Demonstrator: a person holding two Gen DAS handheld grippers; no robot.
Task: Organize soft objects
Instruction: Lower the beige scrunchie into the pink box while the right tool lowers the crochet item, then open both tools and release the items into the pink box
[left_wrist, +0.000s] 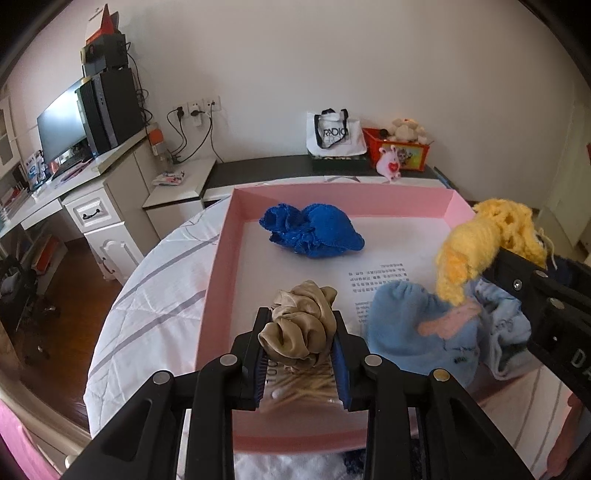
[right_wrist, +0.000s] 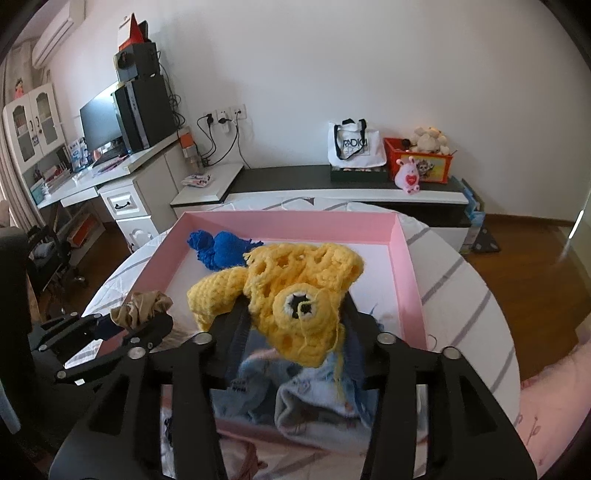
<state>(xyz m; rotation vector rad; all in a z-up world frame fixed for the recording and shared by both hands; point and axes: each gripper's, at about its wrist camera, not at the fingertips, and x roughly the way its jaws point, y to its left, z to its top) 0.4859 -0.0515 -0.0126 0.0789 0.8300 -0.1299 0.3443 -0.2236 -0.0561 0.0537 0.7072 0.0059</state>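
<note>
A round table under a white cloth with grey stripes carries a shallow pink tray with a white floor, and the soft things lie in or over it. Behind the table a low dark-topped cabinet runs along the wall, with a white tote bag and a red box of plush toys on it.

In the tray, a light blue cloth with a pink patch lies crumpled near the front right corner. A blue knitted piece sits bunched toward the far left part of the tray, well apart from the cloth.

The right gripper reaches over the near right part of the tray above the light blue cloth. A yellow crocheted piece with a round eye-like patch drapes over its fingers; the jaws stand partly spread, and whether the pads press on the yarn cannot be told.

The left gripper hangs over the near left part of the tray. Its jaws are drawn close and pinch a beige satin scrunchie, which bulges up between the blue-lined fingers, clear of the tray floor.
</note>
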